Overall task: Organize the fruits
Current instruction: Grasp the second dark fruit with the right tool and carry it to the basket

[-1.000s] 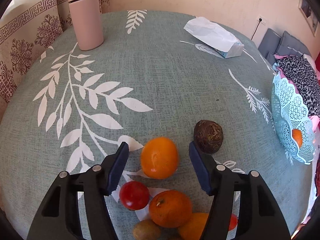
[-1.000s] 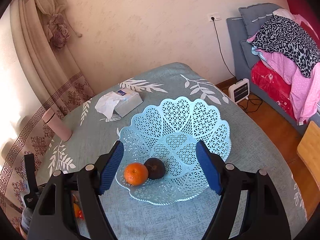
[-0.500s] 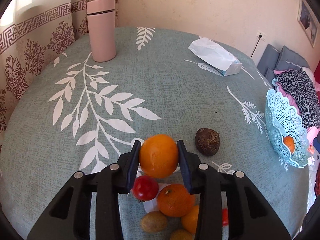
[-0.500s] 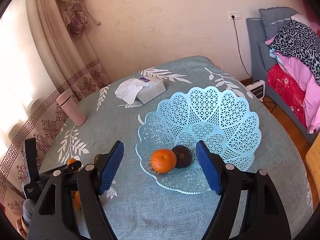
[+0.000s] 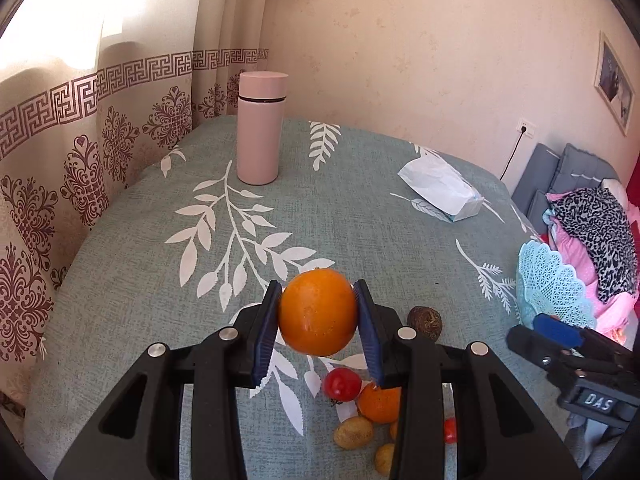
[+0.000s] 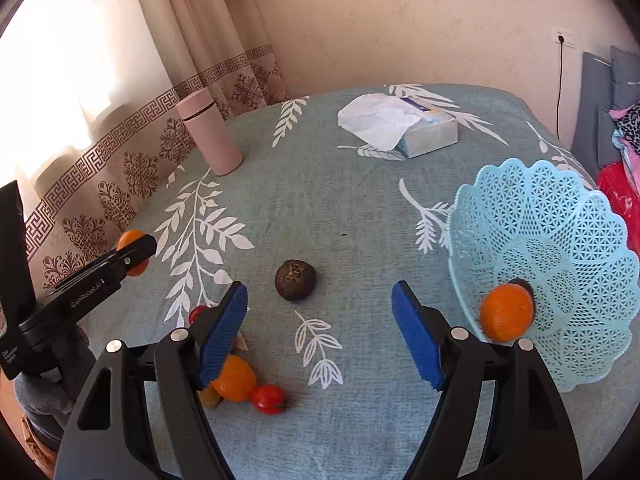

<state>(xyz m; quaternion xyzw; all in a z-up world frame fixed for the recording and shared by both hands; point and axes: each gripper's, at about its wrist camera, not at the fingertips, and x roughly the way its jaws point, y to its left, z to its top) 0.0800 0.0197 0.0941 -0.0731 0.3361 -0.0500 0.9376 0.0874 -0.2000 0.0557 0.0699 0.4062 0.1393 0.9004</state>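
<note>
Transport step: left claw (image 5: 317,322) grasps the round orange fruit (image 5: 317,312) above the tabletop (image 5: 340,208); next, carry it to the pale-blue lattice plastic basket (image 6: 560,248). Right claw (image 6: 320,330) hangs released.

Home: curtains (image 5: 100,128); clothes-heaped bed (image 5: 596,220)

Teal cloth (image 5: 360,216) with white leaves, pink flask (image 5: 261,128) on it, pale-blue lattice basket (image 6: 560,240), orange fruit (image 5: 318,312), blue pads (image 6: 224,332)
</note>
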